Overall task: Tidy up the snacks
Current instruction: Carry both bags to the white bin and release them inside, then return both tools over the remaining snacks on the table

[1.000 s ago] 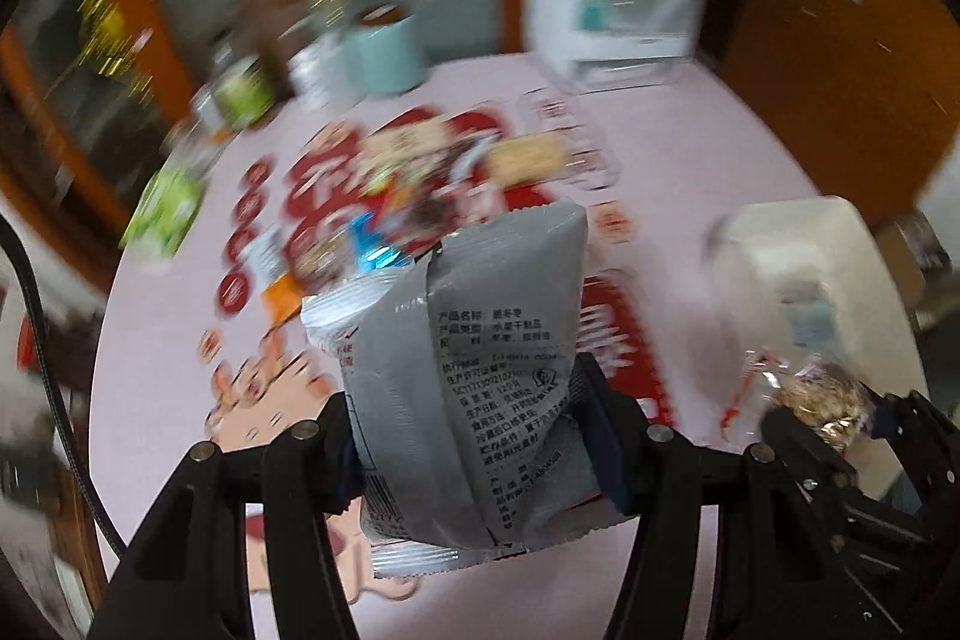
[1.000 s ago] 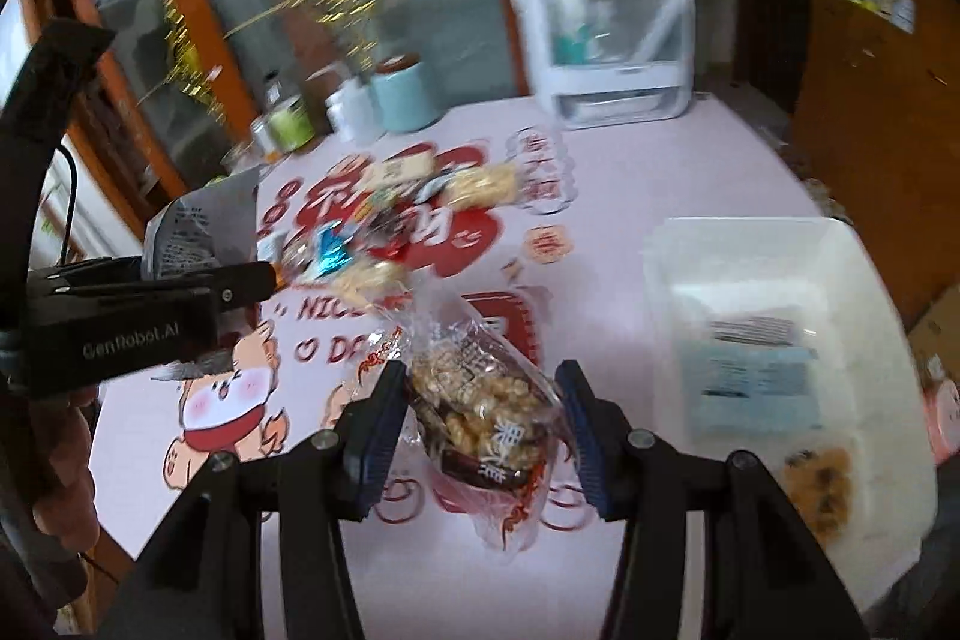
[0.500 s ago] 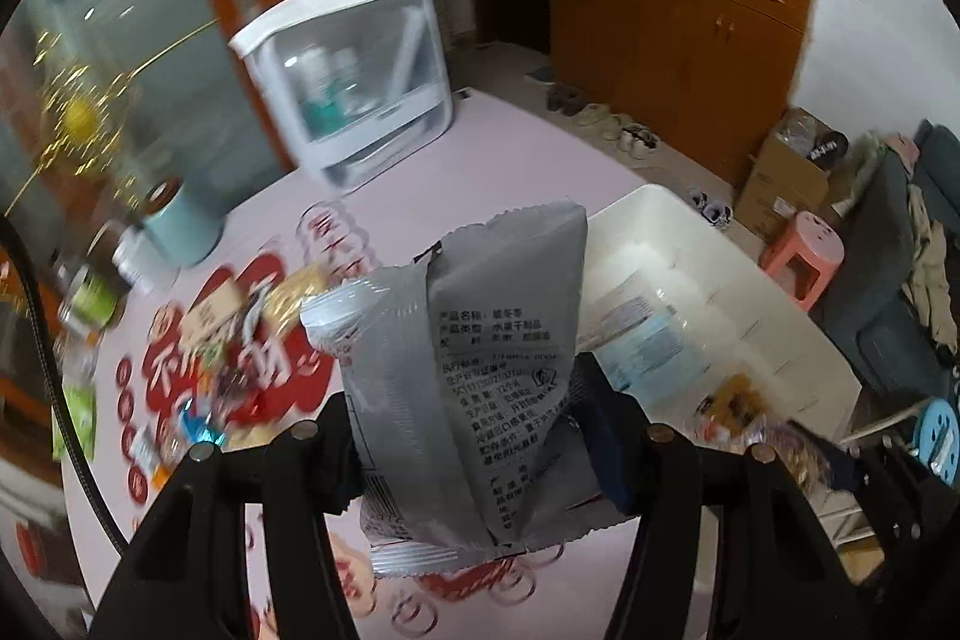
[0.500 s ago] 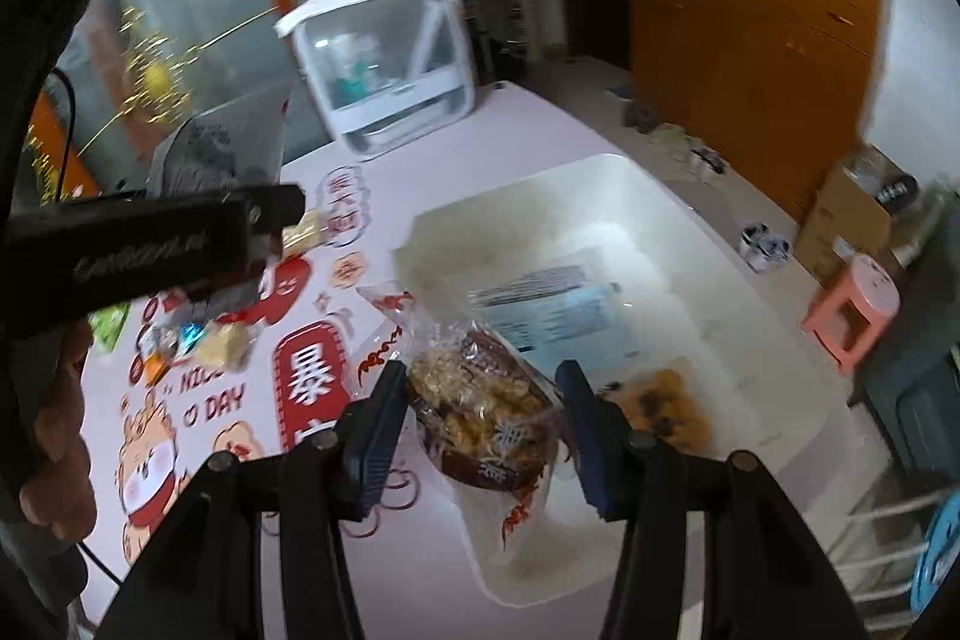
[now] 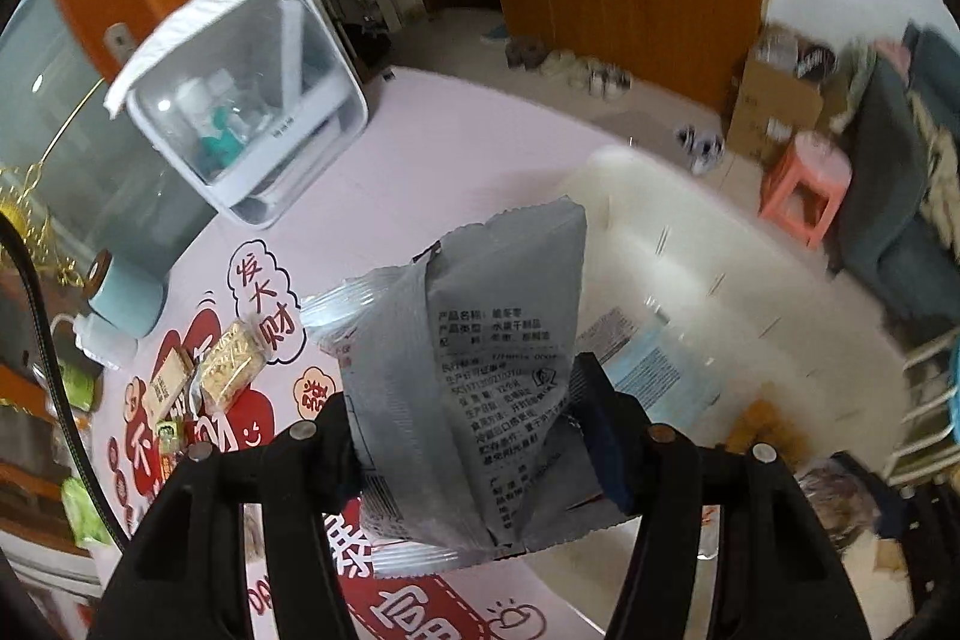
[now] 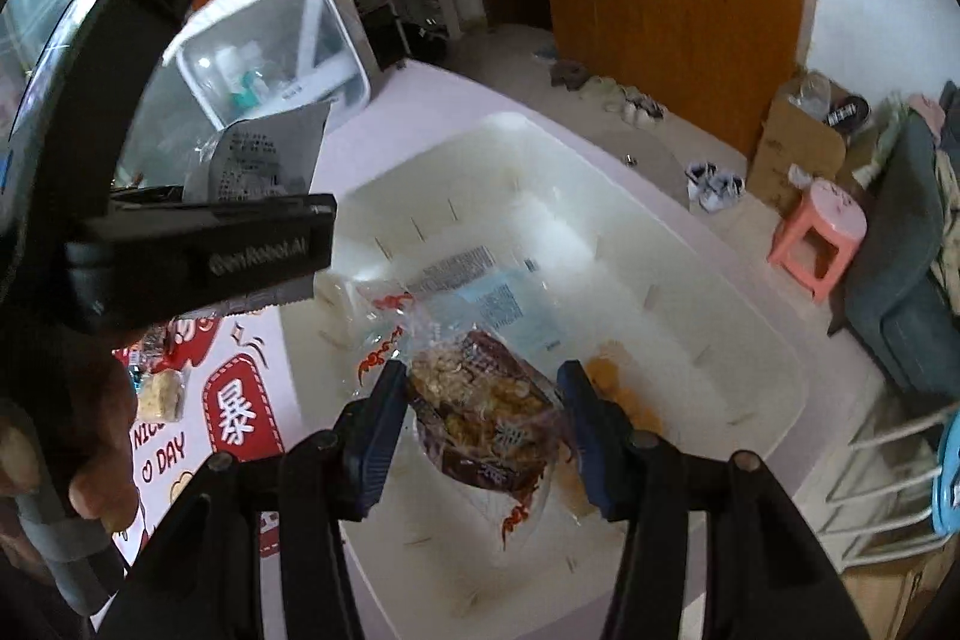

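We carry snacks binward: left tongs pinching the grey packet, right tongs pinching the nut bag above the white bin, next calling for release.

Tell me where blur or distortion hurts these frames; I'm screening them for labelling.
Left wrist: grey packet sharp, white bin and the room's right edge smeared. Right wrist: nut packet fairly sharp, fisheye bends the room edges, the other gripper's body blocks the left.

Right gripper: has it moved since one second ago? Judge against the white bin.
Yes. The right gripper, holding the nut packet, moved from beside the white bin to over it.
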A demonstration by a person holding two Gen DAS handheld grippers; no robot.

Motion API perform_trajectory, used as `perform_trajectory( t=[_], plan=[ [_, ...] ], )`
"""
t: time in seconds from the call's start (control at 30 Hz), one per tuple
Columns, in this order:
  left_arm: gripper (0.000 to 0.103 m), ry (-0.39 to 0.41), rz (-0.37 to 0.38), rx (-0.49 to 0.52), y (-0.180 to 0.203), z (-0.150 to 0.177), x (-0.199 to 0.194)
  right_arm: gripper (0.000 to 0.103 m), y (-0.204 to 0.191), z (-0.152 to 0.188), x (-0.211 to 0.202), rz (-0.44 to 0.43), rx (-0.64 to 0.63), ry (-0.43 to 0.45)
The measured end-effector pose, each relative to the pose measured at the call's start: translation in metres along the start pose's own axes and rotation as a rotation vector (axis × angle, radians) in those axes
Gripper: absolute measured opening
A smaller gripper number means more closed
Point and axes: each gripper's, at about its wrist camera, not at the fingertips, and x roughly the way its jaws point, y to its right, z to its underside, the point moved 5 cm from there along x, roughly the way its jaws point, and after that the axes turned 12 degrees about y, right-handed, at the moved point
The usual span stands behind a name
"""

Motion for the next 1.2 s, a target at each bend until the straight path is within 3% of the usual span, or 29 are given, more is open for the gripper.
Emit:
perform_trajectory(
  t=[0.1, 0.17, 0.23, 0.27, 0.3, 0.4, 0.6, 0.8, 0.87, 1.2],
  plan=[
    [0.061, -0.060, 0.010, 0.020, 0.007, 0.012, 0.020, 0.053, 0.004, 0.008, 0.013, 0.022, 0.002, -0.051],
    [0.076, -0.103, 0.047, -0.004, 0.007, 0.019, 0.032, 0.055, 0.003, 0.013, 0.017, 0.033, -0.011, -0.069],
    [0.091, -0.148, 0.096, -0.010, 0.010, 0.027, 0.040, 0.072, 0.001, 0.016, 0.017, 0.044, -0.034, -0.065],
    [0.094, -0.150, 0.103, -0.006, 0.011, 0.029, 0.042, 0.086, 0.000, 0.016, 0.016, 0.045, -0.042, -0.054],
    [0.095, -0.146, 0.101, 0.001, 0.012, 0.030, 0.043, 0.093, -0.001, 0.015, 0.014, 0.046, -0.049, -0.038],
    [0.096, -0.129, 0.060, 0.017, 0.009, 0.031, 0.040, 0.094, -0.002, 0.013, 0.011, 0.039, -0.052, -0.021],
    [0.096, -0.133, 0.073, -0.054, -0.005, 0.031, 0.029, 0.094, -0.004, 0.014, 0.007, 0.005, -0.030, -0.041],
    [0.097, -0.108, 0.053, -0.059, -0.014, 0.033, 0.011, 0.094, -0.011, 0.018, -0.002, -0.015, -0.039, -0.044],
    [0.103, -0.102, 0.050, -0.063, -0.017, 0.035, 0.004, 0.094, -0.012, 0.018, -0.006, -0.019, -0.039, -0.042],
    [0.103, -0.047, 0.023, -0.089, -0.036, 0.048, -0.044, 0.094, -0.026, 0.022, -0.030, -0.048, -0.078, -0.023]
  ],
)
